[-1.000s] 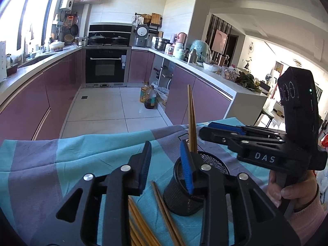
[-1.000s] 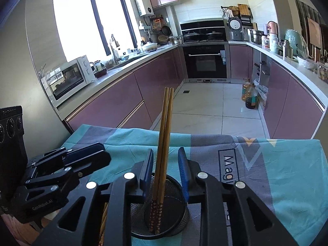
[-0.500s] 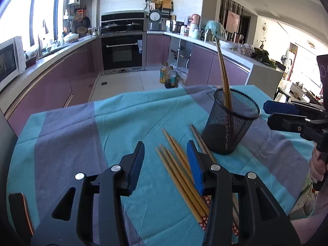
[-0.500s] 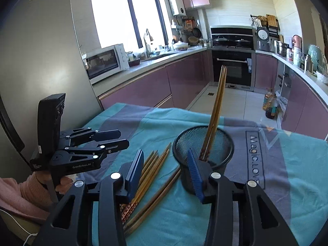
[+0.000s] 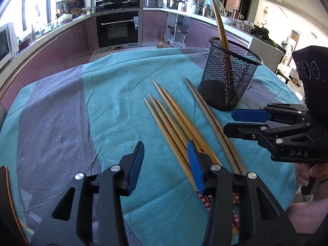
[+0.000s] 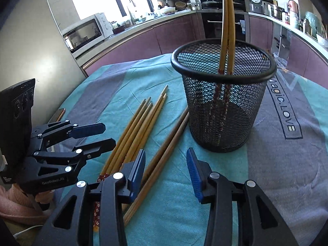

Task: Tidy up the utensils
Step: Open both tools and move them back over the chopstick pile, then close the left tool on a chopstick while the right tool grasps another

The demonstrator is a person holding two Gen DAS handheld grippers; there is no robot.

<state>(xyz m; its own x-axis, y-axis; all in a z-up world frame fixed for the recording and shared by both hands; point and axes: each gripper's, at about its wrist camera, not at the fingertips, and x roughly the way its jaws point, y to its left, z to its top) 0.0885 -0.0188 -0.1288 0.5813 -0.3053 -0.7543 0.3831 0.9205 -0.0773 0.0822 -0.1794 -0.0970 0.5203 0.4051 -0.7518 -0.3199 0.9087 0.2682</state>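
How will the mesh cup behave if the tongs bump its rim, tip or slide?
The mesh cup looks light: thin wire mesh with only two chopsticks inside. Those lean well above the rim, so a high bump would probably tip it. On the cloth it may drag and catch rather than slide cleanly.

We see a black mesh cup (image 6: 222, 110) upright on the cloth | two bamboo chopsticks (image 6: 227, 30) stand in it, leaning on its rim | six loose chopsticks (image 5: 178, 127) lie just beside it, tips toward the kitchen: four pale, two darker
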